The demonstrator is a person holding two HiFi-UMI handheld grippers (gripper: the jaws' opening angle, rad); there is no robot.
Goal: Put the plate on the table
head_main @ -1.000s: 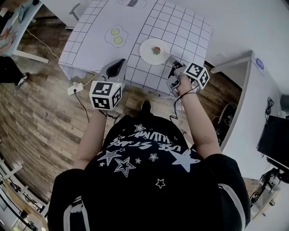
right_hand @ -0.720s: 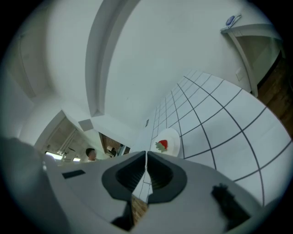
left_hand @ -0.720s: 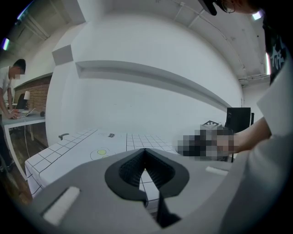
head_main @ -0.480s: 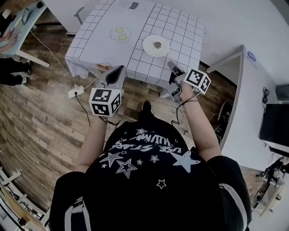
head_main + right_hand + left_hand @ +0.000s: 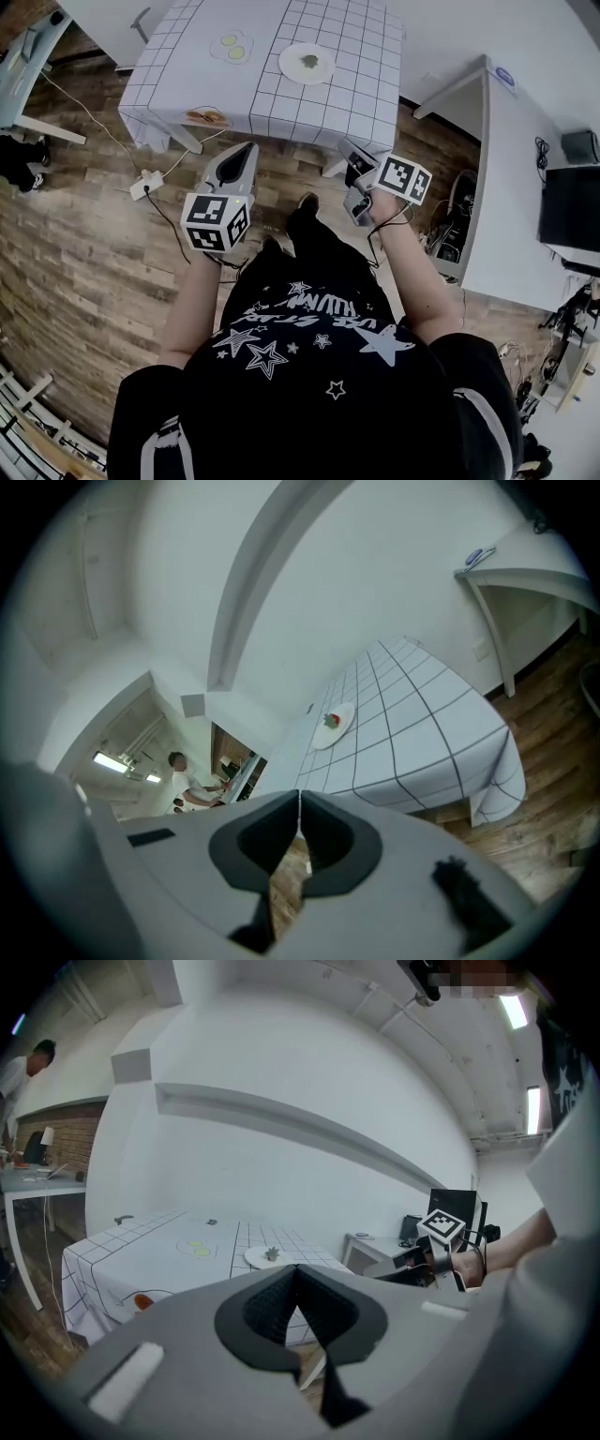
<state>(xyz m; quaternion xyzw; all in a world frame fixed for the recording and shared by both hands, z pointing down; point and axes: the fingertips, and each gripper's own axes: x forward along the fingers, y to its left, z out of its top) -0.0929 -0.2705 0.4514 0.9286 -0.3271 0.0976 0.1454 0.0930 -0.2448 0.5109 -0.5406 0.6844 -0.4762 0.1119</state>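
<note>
A white plate with a small green-and-red bit of food on it sits on the table, which wears a white grid cloth, at the top of the head view. My left gripper is shut and holds nothing. It hangs over the wooden floor, short of the table's near edge. Over to the right, my right gripper is also shut and empty, off the table's near right corner. The plate shows beyond the closed left jaws, and the plate lies far past the closed right jaws.
A fried-egg print marks the cloth left of the plate. A white desk stands at the right with a dark monitor beyond it. A power strip and cable lie on the wooden floor. A person stands far off.
The view has drawn back from the table. Both grippers have come away from its near edge and now hang over the floor. The plate stays on the table.
</note>
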